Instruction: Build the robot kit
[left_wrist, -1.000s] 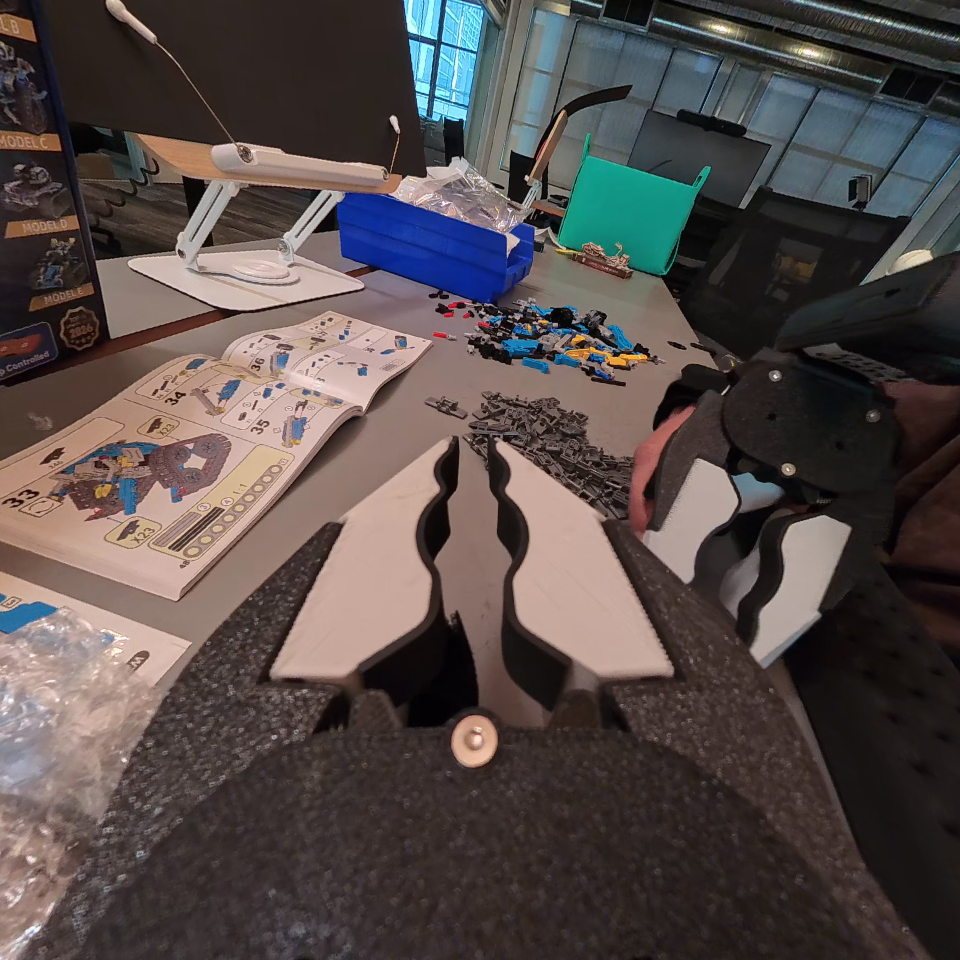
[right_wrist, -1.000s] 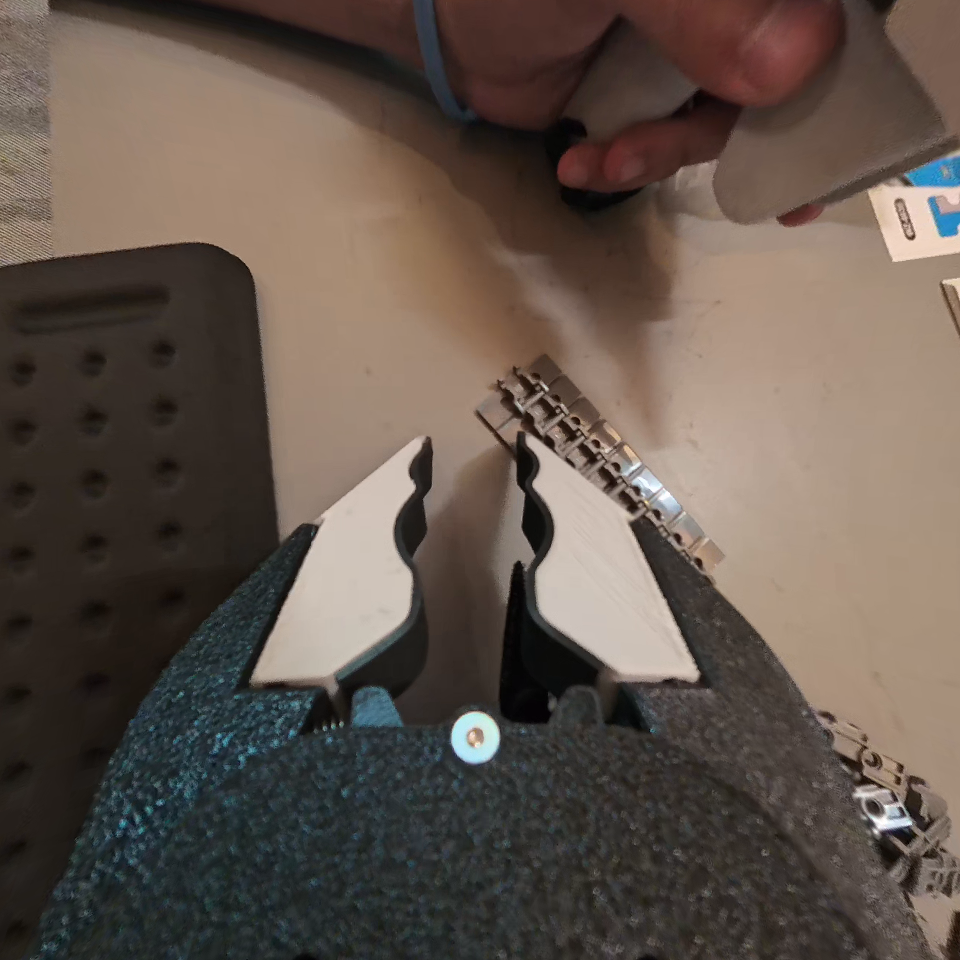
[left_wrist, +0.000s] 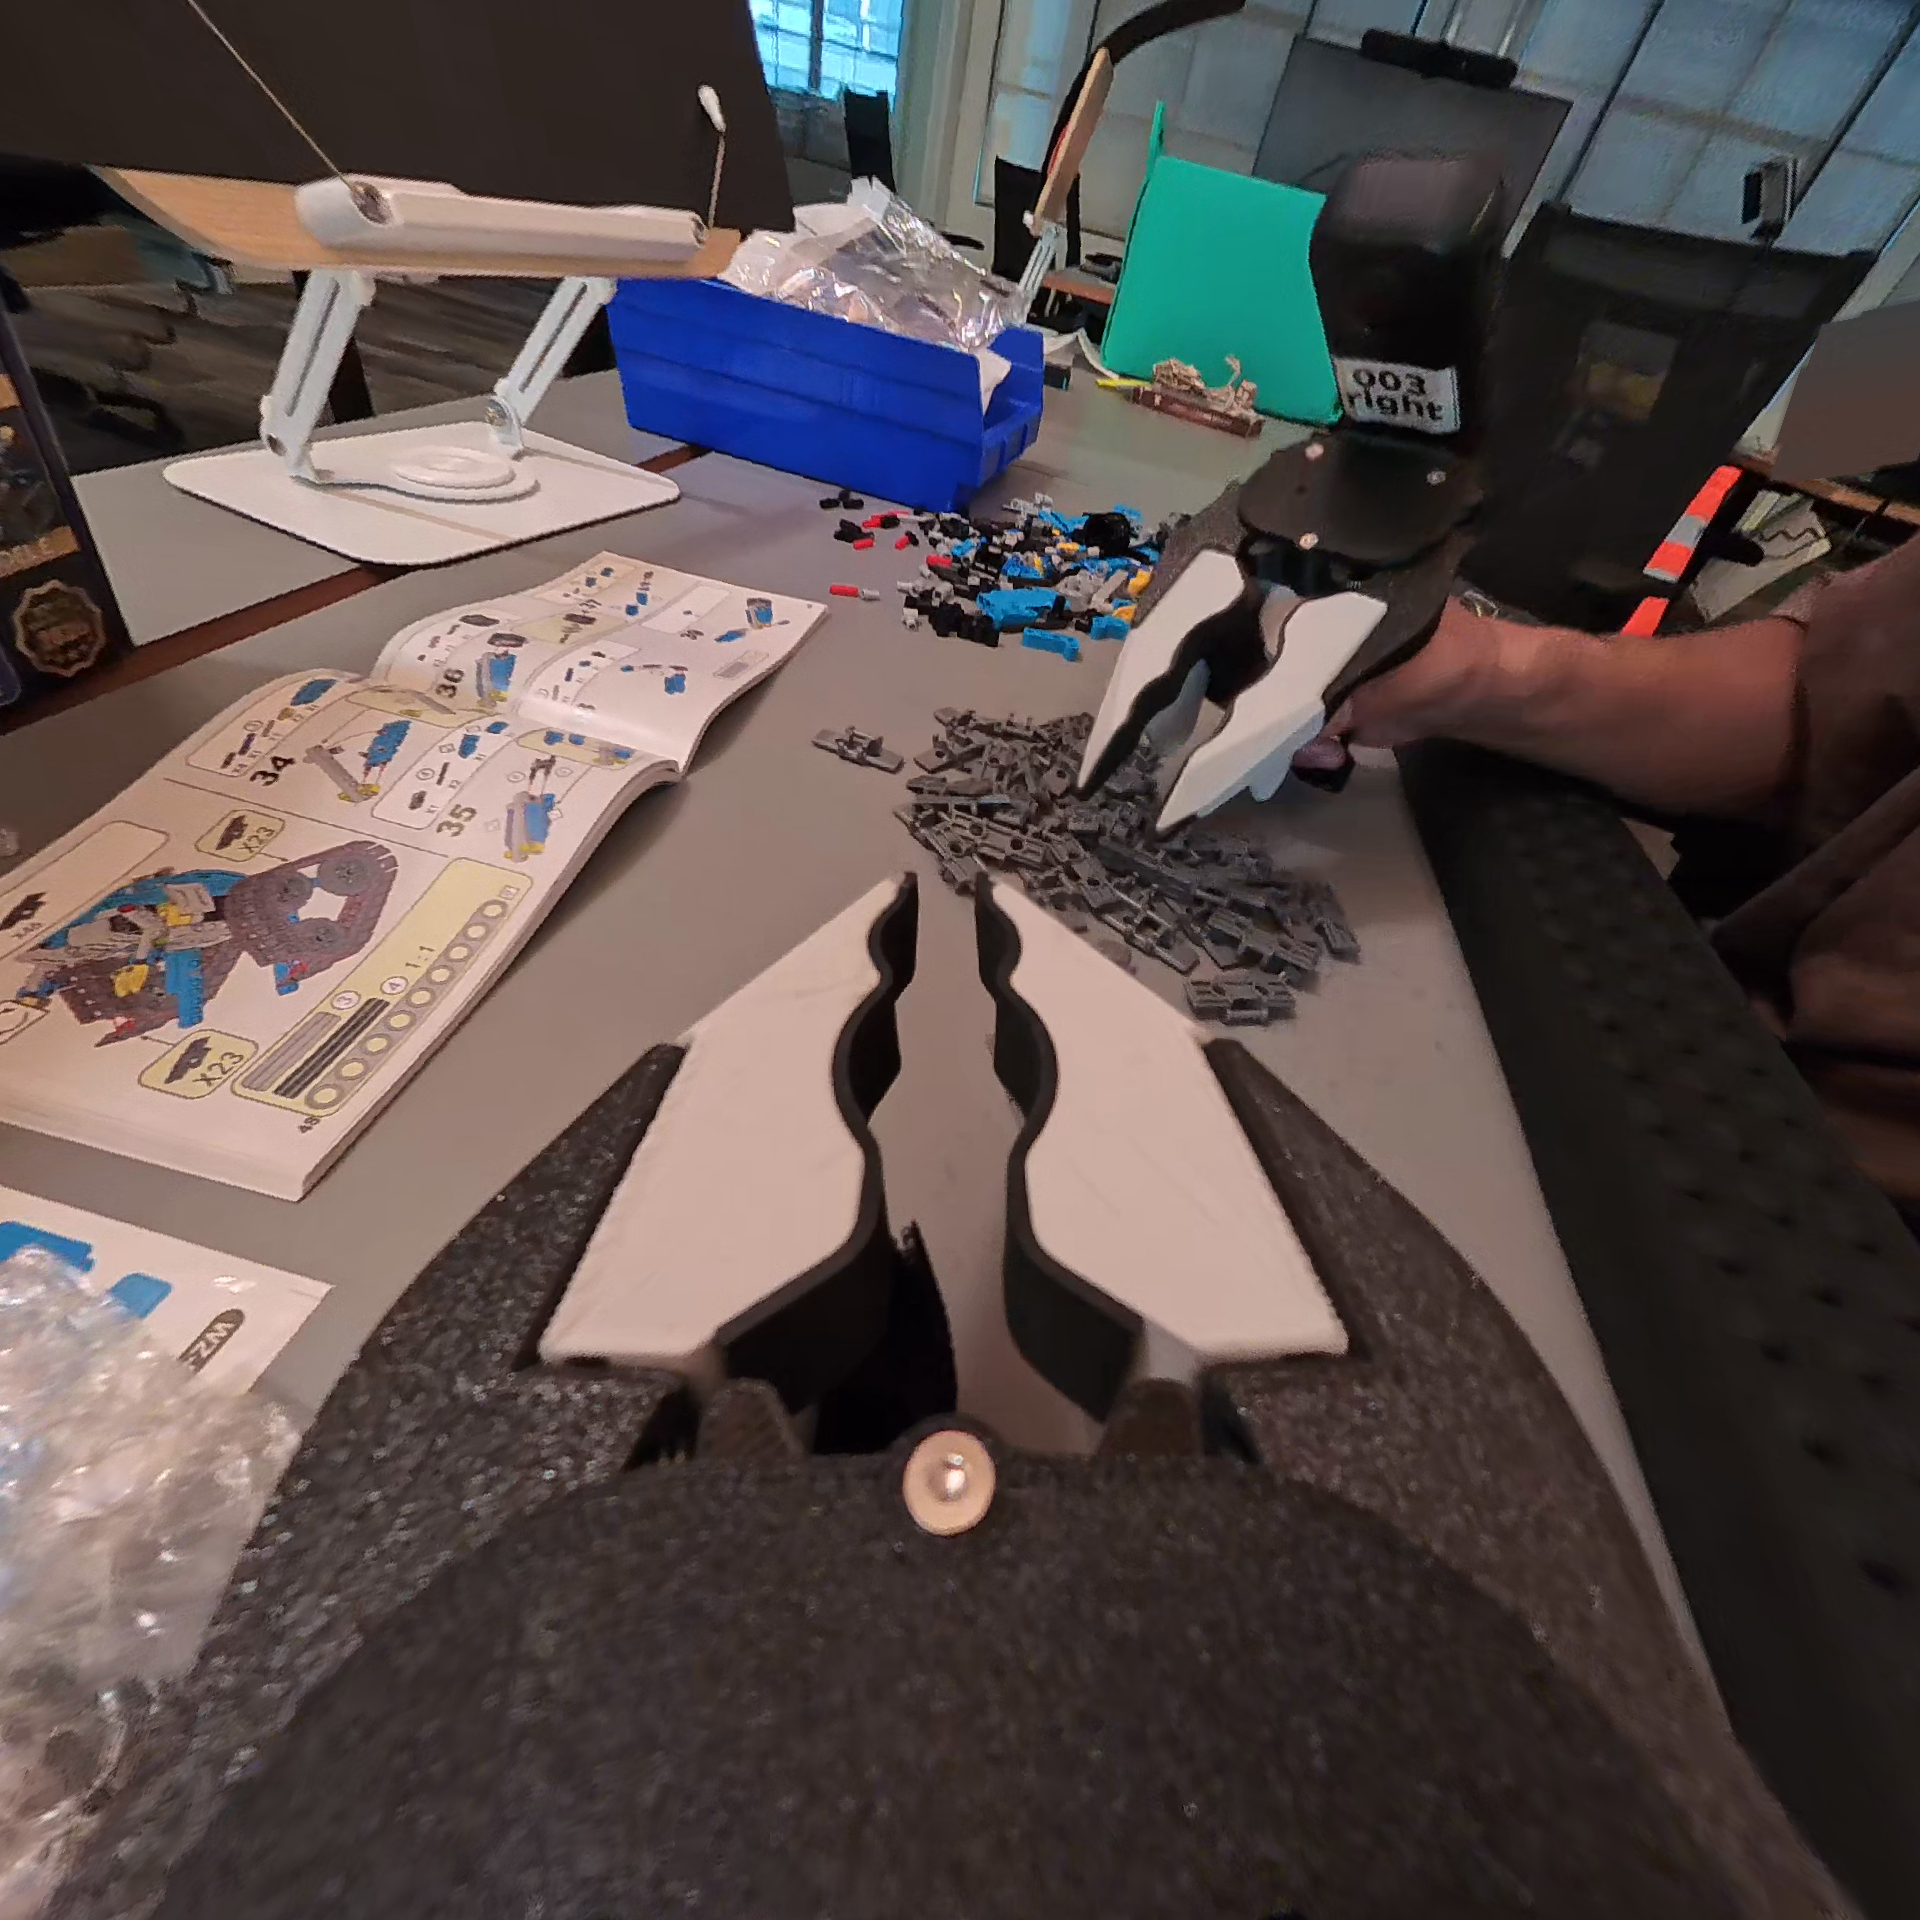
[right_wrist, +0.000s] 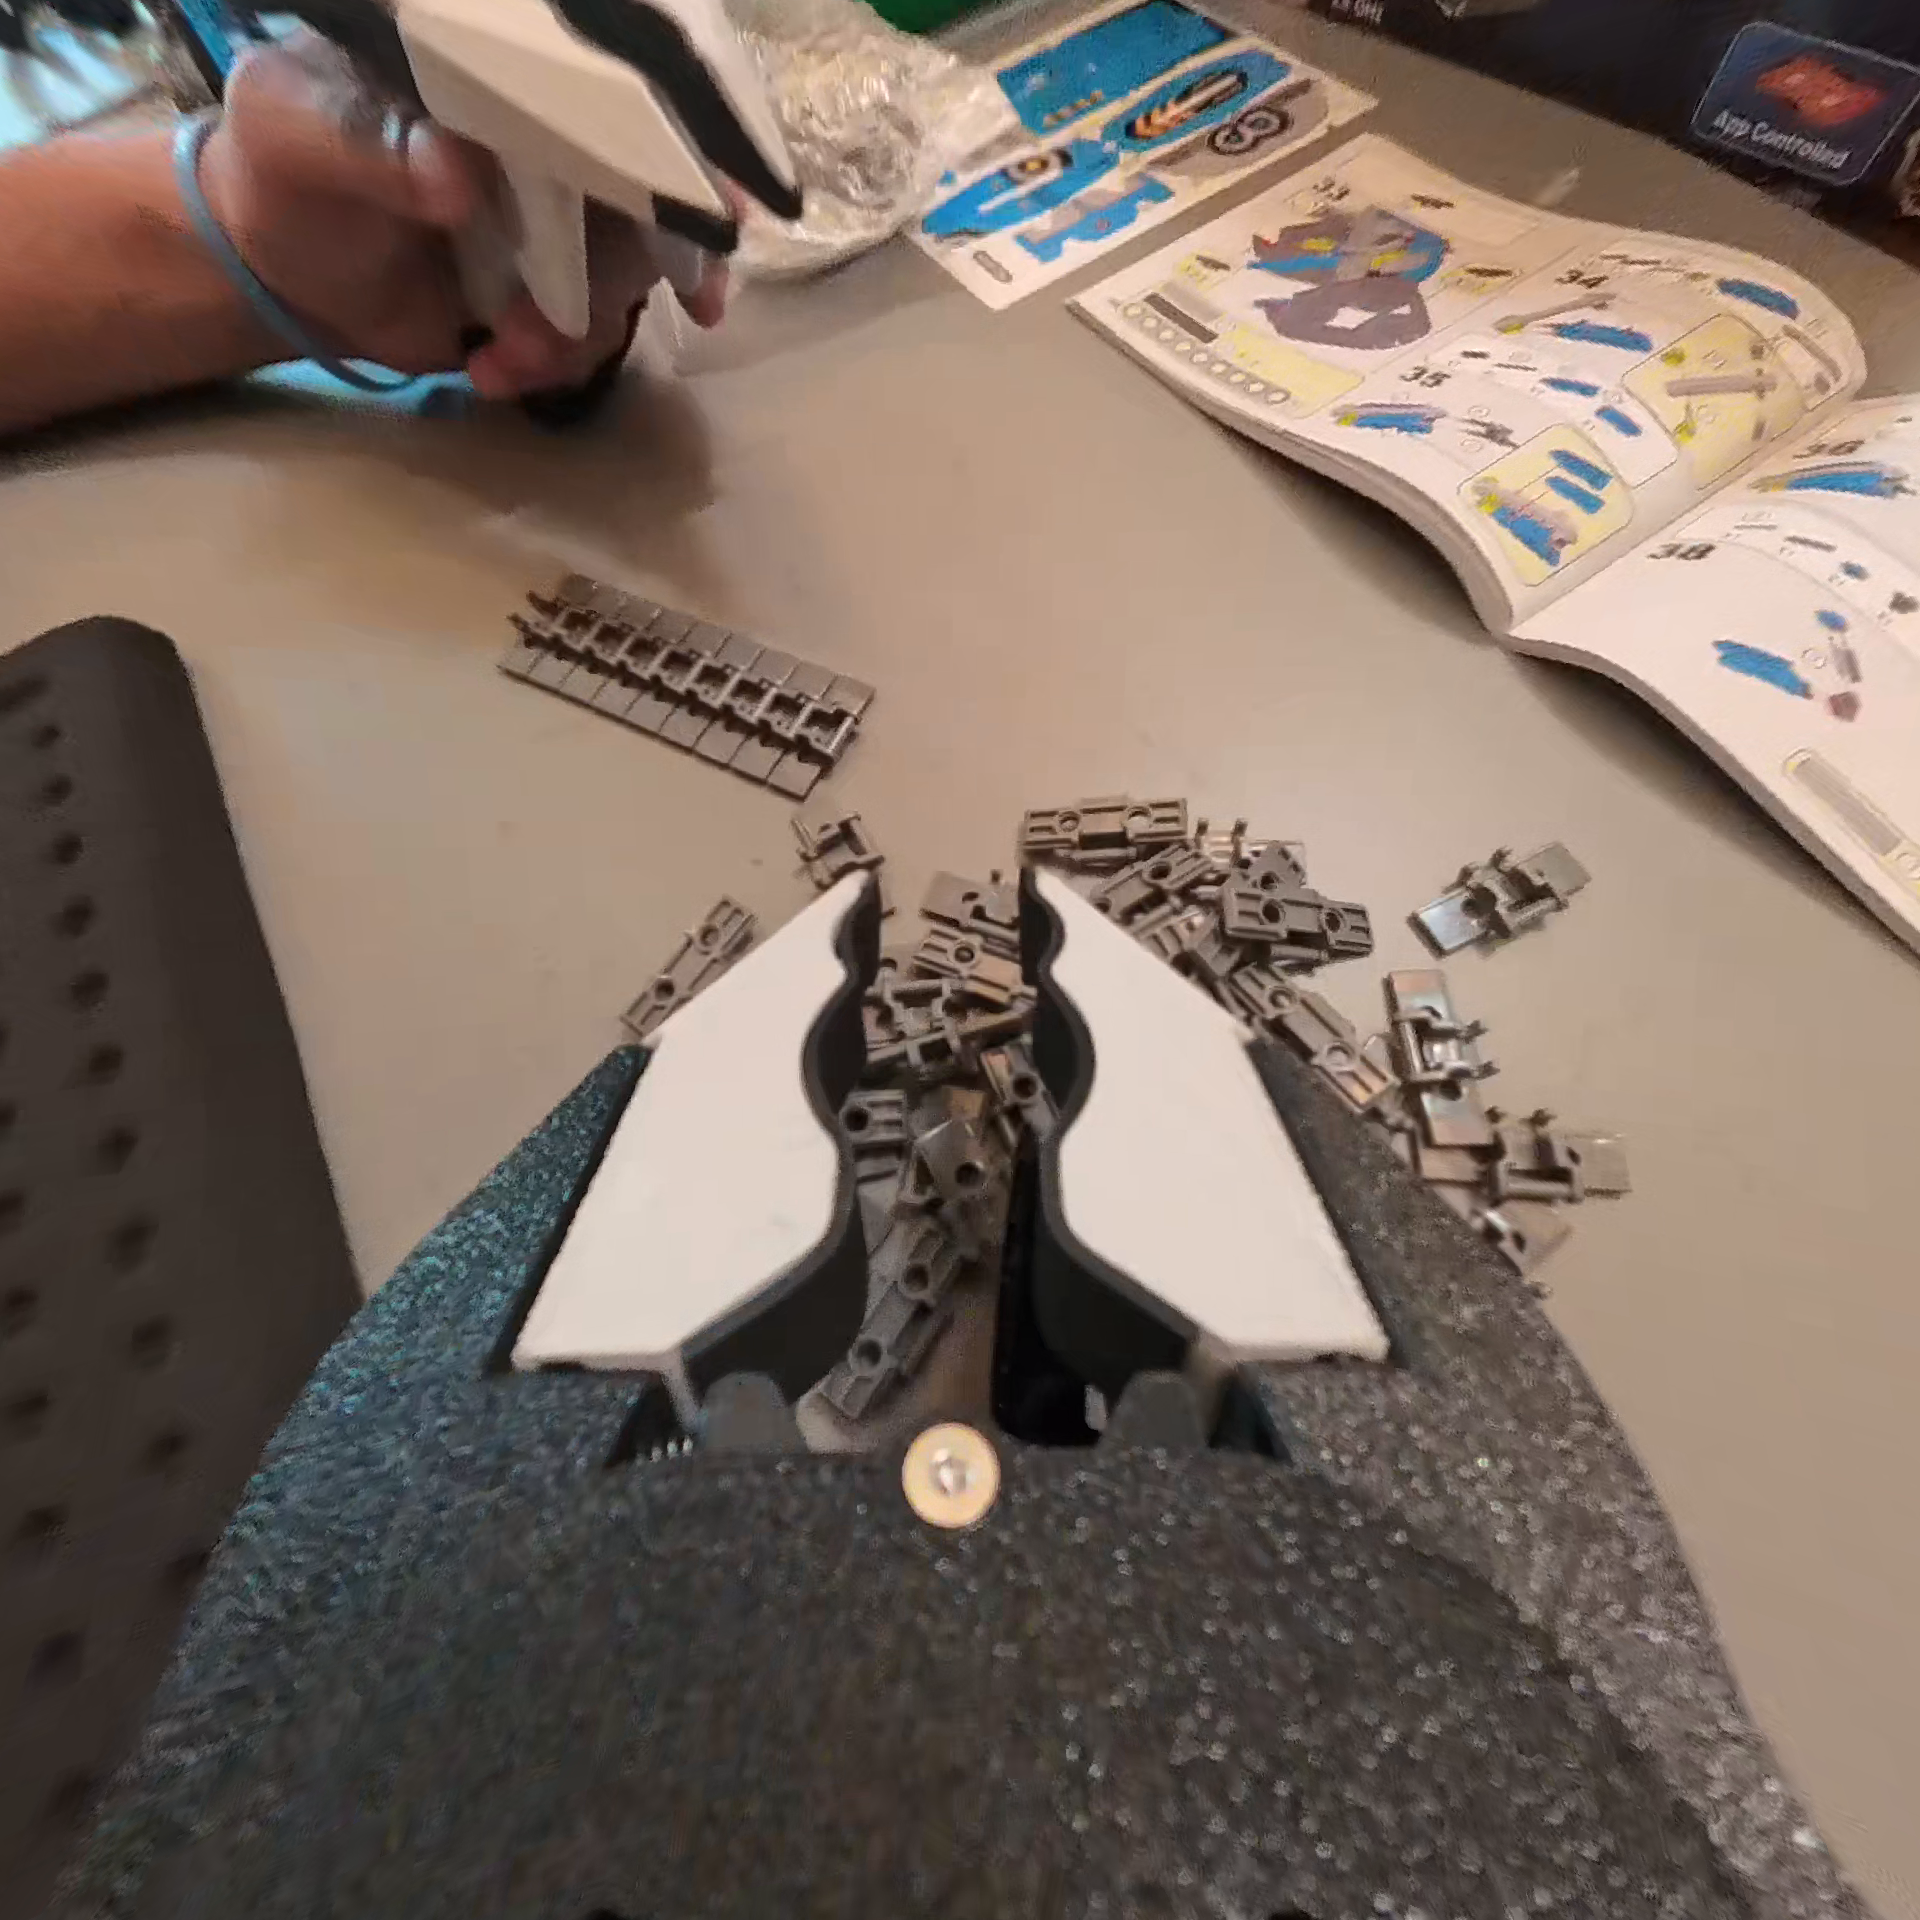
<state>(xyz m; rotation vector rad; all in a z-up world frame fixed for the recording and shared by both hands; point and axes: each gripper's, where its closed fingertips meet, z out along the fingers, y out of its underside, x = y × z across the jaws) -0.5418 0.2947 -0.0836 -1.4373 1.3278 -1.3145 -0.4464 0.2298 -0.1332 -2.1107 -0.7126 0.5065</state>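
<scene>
A pile of loose grey track links (left_wrist: 1122, 883) lies on the grey table (left_wrist: 727, 935). My right gripper (left_wrist: 1122, 810) points down into it, jaws open, tips among the links. In the right wrist view the right gripper (right_wrist: 948, 883) is open with links (right_wrist: 1174, 914) lying between and around its fingers, none gripped. An assembled grey track strip (right_wrist: 691, 686) lies to the left of the pile. My left gripper (left_wrist: 948, 888) hovers just short of the pile, empty, jaws a narrow gap apart. It shows blurred in a hand in the right wrist view (right_wrist: 758, 213).
An open instruction booklet (left_wrist: 364, 831) (right_wrist: 1558, 416) lies left of the pile, with a sticker sheet (right_wrist: 1122, 156) and a clear plastic bag (left_wrist: 83, 1507) nearby. Coloured pieces (left_wrist: 1039, 582), a blue bin (left_wrist: 810, 405) and a white stand (left_wrist: 416, 488) sit farther back. A black perforated pad (left_wrist: 1662, 1143) borders the table's right edge. My right fingertips sit around 12 cm from my left ones.
My right gripper has moved from the assembled track strip to the pile of loose links and opened wider. My left gripper has shifted a little; its gap is unchanged.
</scene>
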